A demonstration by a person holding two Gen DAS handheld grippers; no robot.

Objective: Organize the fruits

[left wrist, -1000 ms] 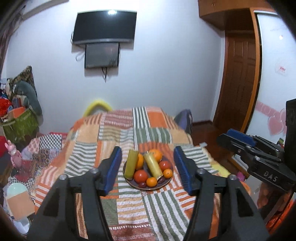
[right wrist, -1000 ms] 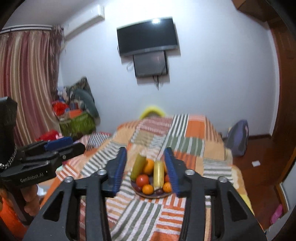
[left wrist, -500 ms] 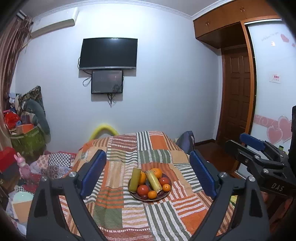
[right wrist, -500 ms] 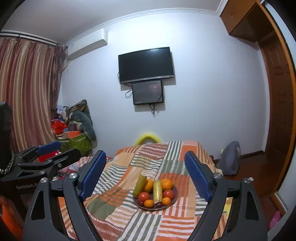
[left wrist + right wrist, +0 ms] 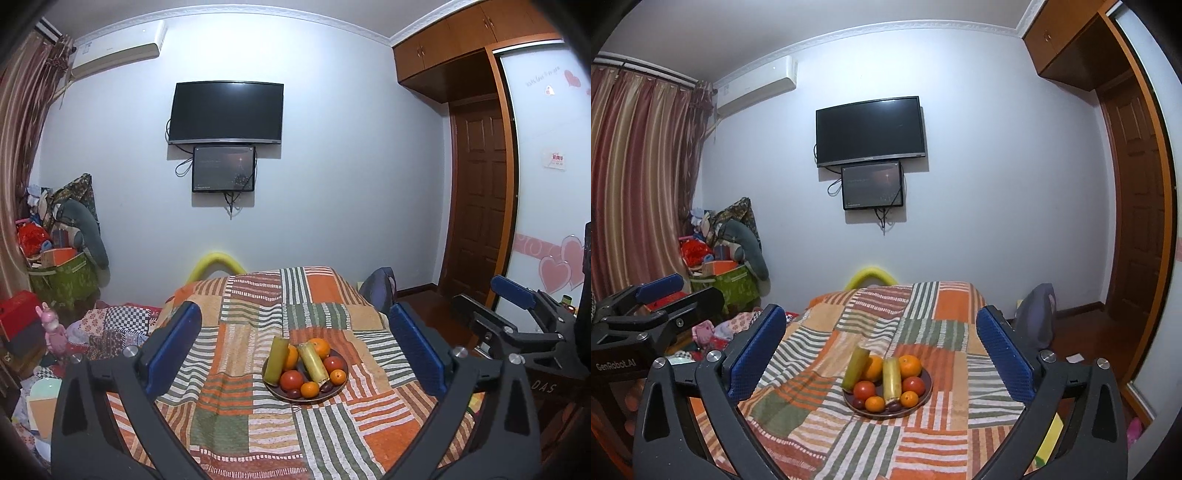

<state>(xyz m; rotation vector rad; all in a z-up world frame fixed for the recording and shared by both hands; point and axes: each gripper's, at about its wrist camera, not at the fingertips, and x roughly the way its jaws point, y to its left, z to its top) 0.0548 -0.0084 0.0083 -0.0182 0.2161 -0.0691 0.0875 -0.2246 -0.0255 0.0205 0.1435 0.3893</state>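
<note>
Fruit all sits on the plate [image 5: 341,387] on the bed [image 5: 258,417]; both grippers' jaws opening, empty; nothing left visible

Home bedroom, patchwork bedspread [image 5: 258,332], wall-mounted television [image 5: 226,112], curtains [image 5: 635,177], wooden wardrobe [image 5: 454,44]
</note>
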